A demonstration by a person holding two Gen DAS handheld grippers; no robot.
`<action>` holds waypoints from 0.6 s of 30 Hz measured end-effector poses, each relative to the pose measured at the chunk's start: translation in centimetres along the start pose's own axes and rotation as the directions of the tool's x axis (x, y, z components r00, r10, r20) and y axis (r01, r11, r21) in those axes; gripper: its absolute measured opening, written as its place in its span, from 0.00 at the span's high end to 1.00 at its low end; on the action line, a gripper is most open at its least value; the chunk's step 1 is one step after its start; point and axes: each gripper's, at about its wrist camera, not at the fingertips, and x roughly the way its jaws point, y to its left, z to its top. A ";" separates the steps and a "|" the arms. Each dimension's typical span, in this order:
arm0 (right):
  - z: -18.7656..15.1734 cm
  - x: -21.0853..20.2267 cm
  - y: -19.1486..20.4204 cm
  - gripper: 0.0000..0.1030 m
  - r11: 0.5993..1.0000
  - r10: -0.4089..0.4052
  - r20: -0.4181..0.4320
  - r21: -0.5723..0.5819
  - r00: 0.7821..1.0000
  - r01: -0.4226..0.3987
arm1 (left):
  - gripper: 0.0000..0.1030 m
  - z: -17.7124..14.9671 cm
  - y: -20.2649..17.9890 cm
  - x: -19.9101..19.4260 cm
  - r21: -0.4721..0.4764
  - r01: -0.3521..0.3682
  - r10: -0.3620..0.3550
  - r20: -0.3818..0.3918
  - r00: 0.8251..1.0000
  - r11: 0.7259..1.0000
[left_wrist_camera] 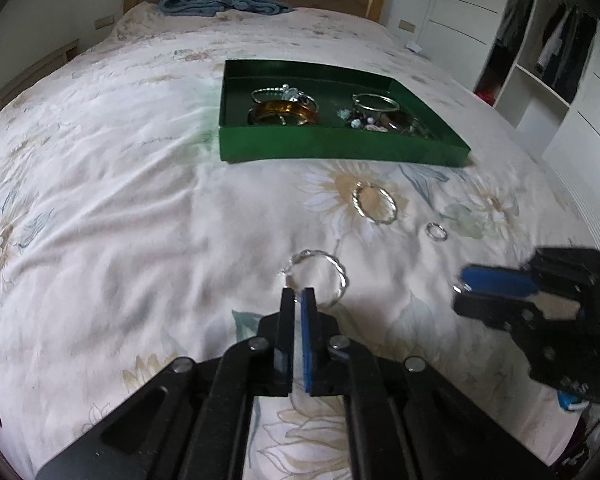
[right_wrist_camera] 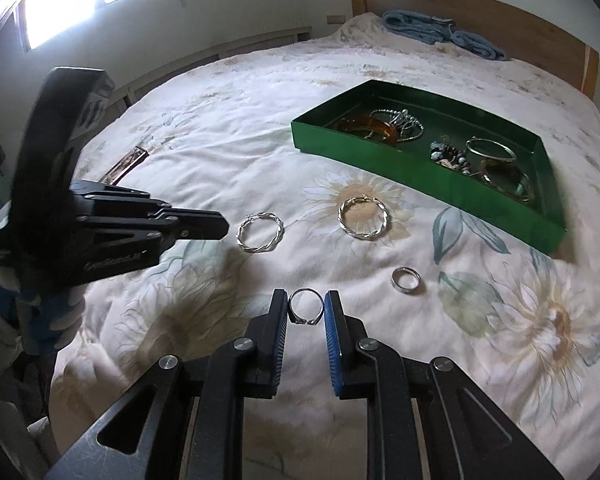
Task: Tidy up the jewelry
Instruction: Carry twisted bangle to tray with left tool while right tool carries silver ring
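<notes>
1. Your right gripper (right_wrist_camera: 305,307) has its jaws parted around a thin ring with a small setting (right_wrist_camera: 307,306), which lies on the bedspread (right_wrist_camera: 220,140) between the pads; whether the pads touch it, I cannot tell.
2. Your left gripper (left_wrist_camera: 299,294) has its fingers nearly closed, tips at the near edge of a twisted silver hoop (left_wrist_camera: 319,276). Pinching the rim or just short of it? Cannot tell.
3. At 2 o'clock from your right tips, nearby: a plain silver band (right_wrist_camera: 406,280), loose on the fabric.
4. At 12 o'clock, farther out: a second twisted hoop (right_wrist_camera: 363,216), also loose.
5. Beyond it, 1 o'clock: the green tray (right_wrist_camera: 420,184) already holds bangles, an amber bangle (right_wrist_camera: 370,127) and a beaded cluster (right_wrist_camera: 446,156).
6. Judgement: partly done. Four pieces remain outside the tray.
7. Writing: white lettering on the left gripper's body, too blurred to read.
8. Far end: blue towel (right_wrist_camera: 440,30) against the headboard.
</notes>
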 end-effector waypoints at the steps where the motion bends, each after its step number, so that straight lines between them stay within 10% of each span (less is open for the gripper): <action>1: -0.1 -0.2 0.0 0.82 1.000 -0.001 0.002 0.002 1.000 0.001 | 0.96 0.1 0.1 0.2 -0.007 -0.003 0.003 -0.002 1.000 1.000; 10: -0.8 -1.0 -0.7 0.82 0.999 -0.001 0.019 0.035 1.000 0.000 | 0.65 0.4 0.4 2.1 -0.054 -0.002 -0.002 -0.060 0.998 0.999; 18: -1.4 -0.9 -1.6 0.82 0.997 0.004 0.031 0.071 1.000 -0.006 | 0.78 0.7 -1.3 4.0 -0.017 -0.117 0.114 -0.132 0.985 0.993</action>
